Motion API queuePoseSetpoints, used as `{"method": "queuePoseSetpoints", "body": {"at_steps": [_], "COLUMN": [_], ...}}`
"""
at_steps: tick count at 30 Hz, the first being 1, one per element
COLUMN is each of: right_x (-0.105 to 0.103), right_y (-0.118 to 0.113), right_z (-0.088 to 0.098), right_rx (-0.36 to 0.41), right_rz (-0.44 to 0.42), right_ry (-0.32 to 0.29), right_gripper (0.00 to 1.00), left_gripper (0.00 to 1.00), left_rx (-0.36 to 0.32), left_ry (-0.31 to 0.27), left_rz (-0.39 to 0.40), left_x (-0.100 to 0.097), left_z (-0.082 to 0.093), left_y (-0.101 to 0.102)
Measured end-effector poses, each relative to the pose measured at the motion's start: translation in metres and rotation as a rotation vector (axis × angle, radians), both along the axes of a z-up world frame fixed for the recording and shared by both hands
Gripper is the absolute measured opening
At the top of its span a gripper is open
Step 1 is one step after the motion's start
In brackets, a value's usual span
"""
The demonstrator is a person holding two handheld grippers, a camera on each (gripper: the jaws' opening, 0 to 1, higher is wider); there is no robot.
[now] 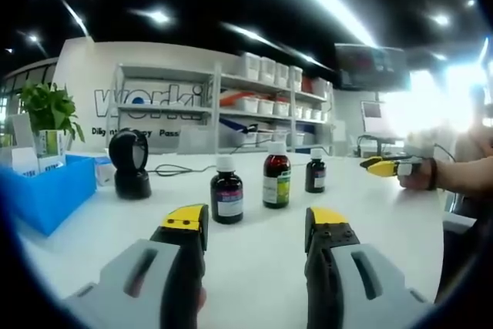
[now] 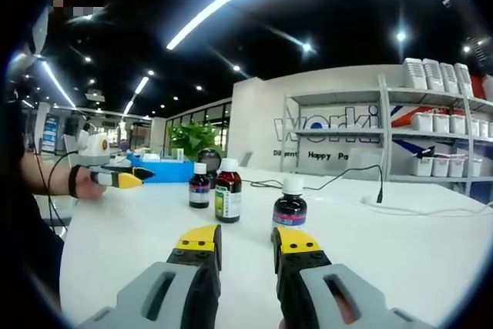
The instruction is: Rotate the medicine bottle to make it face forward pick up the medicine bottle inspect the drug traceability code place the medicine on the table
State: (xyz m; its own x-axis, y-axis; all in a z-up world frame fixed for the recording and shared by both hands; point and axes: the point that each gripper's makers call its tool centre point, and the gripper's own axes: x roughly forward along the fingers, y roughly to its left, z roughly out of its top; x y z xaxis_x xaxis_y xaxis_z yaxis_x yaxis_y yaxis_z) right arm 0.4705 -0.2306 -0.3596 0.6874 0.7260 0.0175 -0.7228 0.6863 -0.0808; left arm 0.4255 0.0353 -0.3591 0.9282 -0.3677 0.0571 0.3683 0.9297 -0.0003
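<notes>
White tabletop (image 1: 254, 260) carries three dark glass medicine bottles with white caps (image 1: 276, 180). Left gripper (image 1: 256, 227) and right gripper (image 2: 247, 246) are both open and empty. All steps remain.

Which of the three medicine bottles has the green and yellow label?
The middle bottle, the tallest of the three. The near bottle carries a purple and white label, and the small far bottle looks dark.
</notes>
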Motion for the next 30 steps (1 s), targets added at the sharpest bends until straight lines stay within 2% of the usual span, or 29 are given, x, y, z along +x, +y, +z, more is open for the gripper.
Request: {"method": "queuePoseSetpoints", "body": {"at_steps": [10,20,24,27,30], "right_x": [0.002,0.006,0.014,0.019,0.028], "right_y": [-0.004,-0.005,-0.009,-0.01,-0.01], "right_z": [0.001,-0.003,0.001,0.004,0.001], "right_rx": [0.0,-0.008,0.022,0.014,0.014], "right_rz": [-0.027,-0.047,-0.105,-0.143,-0.171], "right_ry": [-0.006,0.009,0.019,0.022,0.053], "right_gripper": [0.23,0.26,0.31,0.3,0.3], "left_gripper": [0.41,0.41,0.41,0.41,0.41], "left_rx": [-0.001,0.014,0.035,0.04,0.042], "left_ry": [-0.02,-0.013,-0.019,-0.025,-0.022], "left_rz": [-0.01,-0.012,-0.003,-0.002,0.005], "left_x": [-0.003,-0.002,-0.002,-0.002,-0.001], "left_z": [0.003,0.001,0.001,0.002,0.001], "left_y": [-0.003,-0.004,-0.004,-0.004,-0.002]}}
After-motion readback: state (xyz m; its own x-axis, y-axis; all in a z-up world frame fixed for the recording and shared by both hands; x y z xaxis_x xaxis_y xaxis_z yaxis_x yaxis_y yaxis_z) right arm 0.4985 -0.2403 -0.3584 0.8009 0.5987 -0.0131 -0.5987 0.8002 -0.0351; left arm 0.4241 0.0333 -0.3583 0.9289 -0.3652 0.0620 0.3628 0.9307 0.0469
